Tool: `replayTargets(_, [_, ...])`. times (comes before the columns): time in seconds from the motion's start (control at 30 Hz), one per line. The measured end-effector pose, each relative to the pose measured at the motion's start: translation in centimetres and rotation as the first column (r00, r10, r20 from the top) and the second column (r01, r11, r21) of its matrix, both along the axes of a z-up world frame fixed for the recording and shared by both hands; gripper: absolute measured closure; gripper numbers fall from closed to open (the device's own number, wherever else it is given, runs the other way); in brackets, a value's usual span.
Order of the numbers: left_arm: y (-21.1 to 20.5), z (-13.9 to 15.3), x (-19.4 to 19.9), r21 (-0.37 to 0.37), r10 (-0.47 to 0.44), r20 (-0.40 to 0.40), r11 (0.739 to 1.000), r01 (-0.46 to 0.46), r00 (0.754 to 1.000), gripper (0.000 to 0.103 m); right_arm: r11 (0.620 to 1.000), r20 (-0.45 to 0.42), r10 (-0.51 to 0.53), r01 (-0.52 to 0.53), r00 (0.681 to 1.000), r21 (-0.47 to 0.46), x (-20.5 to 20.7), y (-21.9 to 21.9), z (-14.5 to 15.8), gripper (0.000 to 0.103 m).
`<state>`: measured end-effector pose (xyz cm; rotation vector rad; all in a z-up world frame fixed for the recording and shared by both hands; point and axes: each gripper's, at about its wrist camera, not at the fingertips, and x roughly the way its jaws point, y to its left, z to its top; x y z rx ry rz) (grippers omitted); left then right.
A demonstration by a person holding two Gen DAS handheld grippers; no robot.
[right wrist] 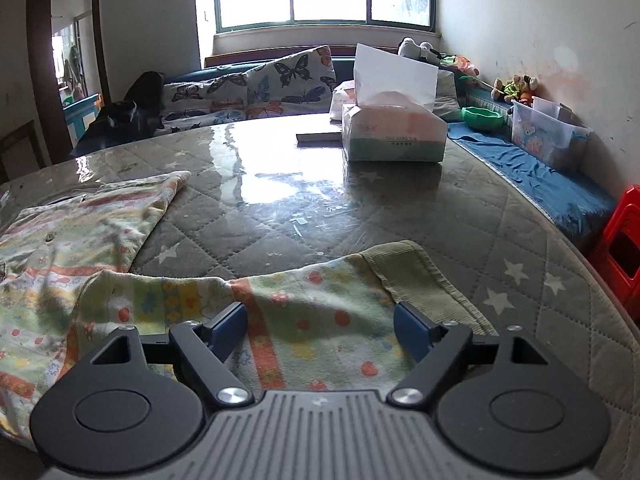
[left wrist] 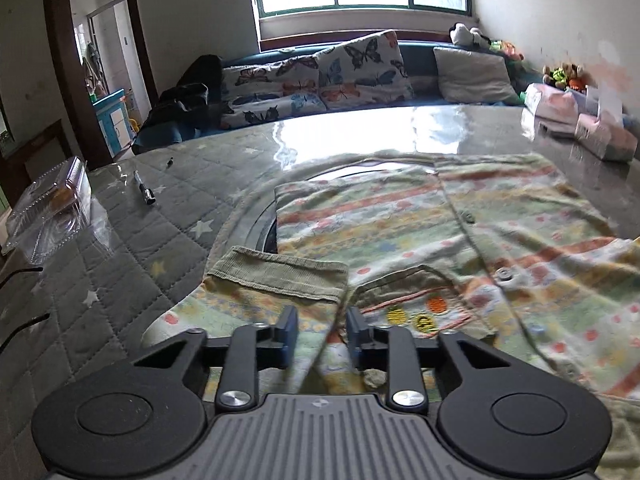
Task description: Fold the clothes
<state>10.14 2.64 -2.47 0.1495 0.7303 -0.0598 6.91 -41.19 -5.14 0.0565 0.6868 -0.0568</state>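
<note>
I am working over a child's printed top [left wrist: 420,232] that is lying spread on the quilted grey table cover [left wrist: 132,240], button placket up, two buttons visible.

Left claw [left wrist: 322,330]: the jaws are standing narrow, and a ridge of the sleeve cloth is running up between the two blue pads [left wrist: 290,326]. The fabric is bunching there, so I am reading this as a pinch on the left sleeve [left wrist: 256,300], just below its ribbed green cuff [left wrist: 280,276]. The cuff is lying folded in toward the front pocket with the embroidered dots.

Right claw [right wrist: 320,330]: the jaws are standing wide. The other sleeve [right wrist: 312,320] is lying flat under and between the pads, which are not pressing on it. Its ribbed cuff [right wrist: 416,276] is pointing toward the right edge of the table. I cannot tell whether the pad tips are touching the cloth.

Surroundings, noted once: a tissue box [right wrist: 394,132] is sitting further back on the table in the right view, well apart from the garment. In the left view a clear plastic clamshell [left wrist: 48,212] and a small dark tool [left wrist: 145,190] are lying at the left of the table.
</note>
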Motion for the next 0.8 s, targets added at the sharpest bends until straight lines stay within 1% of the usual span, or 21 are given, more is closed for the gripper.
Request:
replayTargets(0.03, [0.2,-0.1,0.1,0.001,0.0,0.003,1.0,0.0,1.0,0.091,1.0,0.0,0.001,-0.001,1.0,0.0,0.0,0.0,0.0,0.019])
replayTargets(0.13, [1.1,-0.1,0.0,-0.026,0.017,0.014,1.0,-0.017,1.0,0.1,1.0,-0.002,0.002,-0.002,1.0,-0.003,0.1,0.0,0.0,0.017])
replayTargets(0.3, [4.0,1.8,-1.3,-0.102,0.118,0.075,0.989,-0.11,0.99,0.102,1.0,-0.003,0.004,-0.004,1.0,-0.008,0.1,0.2,-0.1,0.016])
replayTargets(0.43, [7.2,3.8,-3.0,-0.156,0.222,0.128,0.967,-0.201,0.967,0.102,1.0,-0.003,0.005,-0.005,1.0,-0.01,0.2,0.3,-0.1,0.015])
replayTargets(0.5, [9.0,4.5,-4.0,-0.184,0.28,0.149,0.95,-0.252,0.948,0.102,1.0,-0.002,0.004,-0.004,1.0,-0.01,0.1,0.3,-0.1,0.015])
replayTargets(0.6, [11.8,5.0,-5.9,-0.217,0.371,0.164,0.917,-0.333,0.914,0.102,1.0,-0.003,0.004,-0.004,1.0,-0.011,0.1,0.3,-0.1,0.014])
replayTargets(0.73, [15.3,3.8,-8.2,-0.251,0.496,0.135,0.854,-0.455,0.858,0.102,1.0,-0.006,0.007,-0.007,1.0,-0.014,0.2,0.4,-0.1,0.012])
replayTargets(0.8, [16.7,2.8,-8.9,-0.25,0.544,0.103,0.824,-0.508,0.832,0.102,1.0,-0.007,0.008,-0.008,1.0,-0.016,0.2,0.5,-0.2,0.012])
